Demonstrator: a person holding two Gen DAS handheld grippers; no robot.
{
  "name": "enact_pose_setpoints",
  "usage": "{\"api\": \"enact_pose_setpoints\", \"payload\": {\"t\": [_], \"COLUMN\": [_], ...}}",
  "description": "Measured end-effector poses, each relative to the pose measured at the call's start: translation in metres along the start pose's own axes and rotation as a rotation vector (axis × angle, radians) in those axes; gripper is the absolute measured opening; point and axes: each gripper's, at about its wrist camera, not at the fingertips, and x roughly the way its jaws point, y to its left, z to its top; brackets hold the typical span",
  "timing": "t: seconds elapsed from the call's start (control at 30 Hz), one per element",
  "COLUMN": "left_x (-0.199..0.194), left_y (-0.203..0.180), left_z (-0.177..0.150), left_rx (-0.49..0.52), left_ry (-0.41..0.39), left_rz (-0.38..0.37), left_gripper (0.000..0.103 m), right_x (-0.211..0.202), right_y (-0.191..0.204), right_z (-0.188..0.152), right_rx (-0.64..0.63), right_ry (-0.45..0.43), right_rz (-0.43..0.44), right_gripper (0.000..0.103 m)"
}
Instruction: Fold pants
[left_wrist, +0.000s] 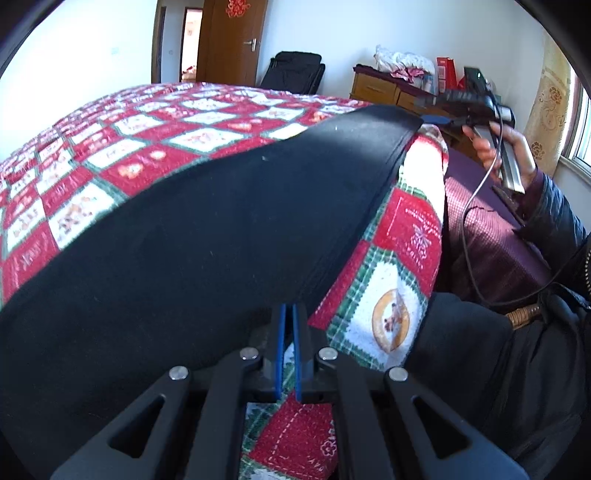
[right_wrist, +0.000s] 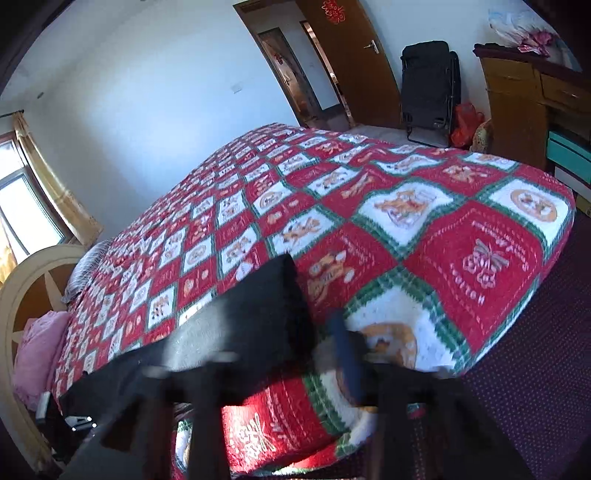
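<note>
- Left gripper (left_wrist: 288, 314): its blue-padded fingers (left_wrist: 280, 343) are drawn together, with only a thin slit between them, at the near hem of the pants (left_wrist: 207, 236); whether cloth is pinched in the slit I cannot tell.
- Right gripper (right_wrist: 325, 339): badly blurred in its own view; one blue finger (right_wrist: 345, 354) shows beside a dark pants corner (right_wrist: 269, 306), and open or closed cannot be told. In the left view it sits at the far right, held by the right hand (left_wrist: 506, 147), at the waistband's far end.
- Pants: black, spread flat on the quilt (left_wrist: 122, 147) near the bed's right edge. The long axis runs from near left to far right; the ribbed waistband (left_wrist: 373, 192) faces right, along the edge.
- Quilt: red, white and green squares, covering the bed.
- Far: a brown door (right_wrist: 351, 59), a black chair (right_wrist: 430, 85), a wooden dresser (right_wrist: 517, 103).
</note>
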Motion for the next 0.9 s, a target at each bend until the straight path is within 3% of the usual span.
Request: {"api": "enact_pose_setpoints", "payload": {"t": [0.1,0.2,0.23,0.27,0.3,0.37,0.47,0.53,0.7,0.77,0.8,0.83,0.9], "left_x": [-0.001,0.000,0.000,0.001,0.001,0.000,0.000,0.002,0.003,0.002,0.002,0.002,0.002], "left_y": [0.002,0.000,0.000,0.000,0.001,0.001,0.002,0.002,0.001,0.001,0.001,0.002,0.001], "left_z": [0.000,-0.001,-0.001,-0.002,-0.002,-0.003,-0.004,-0.004,-0.002,-0.003,-0.004,-0.004,-0.004], "left_rx": [-0.013,-0.008,-0.008,-0.008,-0.011,-0.015,-0.014,-0.014,-0.010,-0.012,-0.015,-0.017,-0.014], "left_ry": [-0.003,-0.001,0.000,-0.001,-0.002,-0.005,-0.005,-0.003,-0.001,-0.004,-0.003,-0.003,-0.004], "left_rz": [-0.017,-0.021,-0.024,-0.025,-0.027,-0.030,-0.033,-0.033,-0.024,-0.022,-0.024,-0.025,-0.025], "left_gripper": [0.004,0.004,0.004,0.004,0.004,0.004,0.004,0.004,0.004,0.004,0.004,0.004,0.004], "right_x": [0.012,0.051,0.064,0.074,0.082,0.081,0.053,0.045,0.077,0.069,0.062,0.055,0.035], "right_y": [0.005,0.009,0.010,0.013,0.016,0.027,0.048,0.053,0.028,0.025,0.021,0.016,0.006], "right_z": [0.021,0.036,0.038,0.038,0.039,0.040,0.040,0.038,0.029,0.026,0.025,0.025,0.023], "right_rx": [0.011,0.028,0.027,0.019,0.013,-0.025,-0.117,-0.163,-0.172,-0.191,-0.181,-0.152,-0.066], "right_ry": [0.018,0.147,0.184,0.215,0.228,0.188,0.042,-0.016,0.085,0.046,0.030,0.020,0.016], "right_rz": [0.004,0.018,0.007,0.004,0.004,0.001,0.023,-0.012,-0.152,-0.230,-0.229,-0.203,-0.101], "right_gripper": [0.065,0.065,0.050,0.017,0.006,0.003,0.003,0.003,0.005,0.027,0.034,0.040,0.040]}}
